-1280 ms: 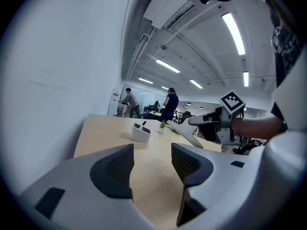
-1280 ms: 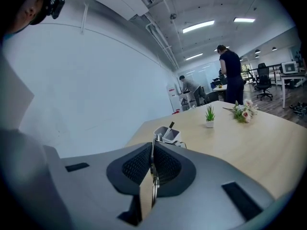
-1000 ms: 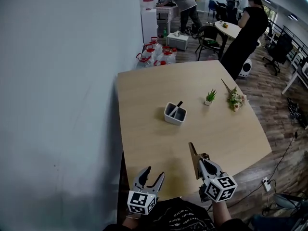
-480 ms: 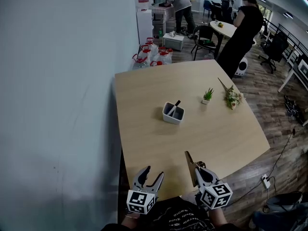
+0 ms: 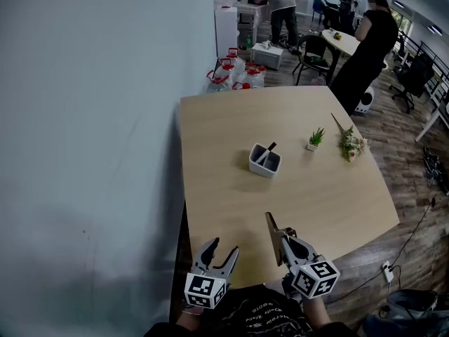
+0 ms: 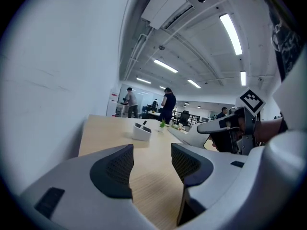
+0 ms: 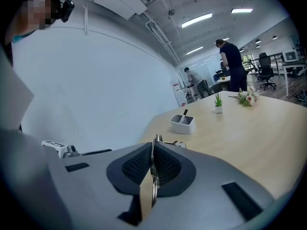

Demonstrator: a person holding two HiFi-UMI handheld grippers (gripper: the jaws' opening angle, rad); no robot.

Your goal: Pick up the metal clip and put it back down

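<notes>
Metal clip [image 5: 274,236] clamped edge-on between right gripper [image 5: 286,240] fingers [image 7: 165,166], over near edge of bench [image 5: 330,188]. Long axis runs along fingers, pointing away from person toward bench middle. Thin flat tan-looking plate, silvery wire loops at front end. Left gripper [image 5: 219,253] fingers apart, nothing between them.

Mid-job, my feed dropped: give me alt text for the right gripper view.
The right gripper is shut on a thin metal clip held on edge. Beyond it, a light wooden table carries a white rectangular holder and a small potted plant.
</notes>
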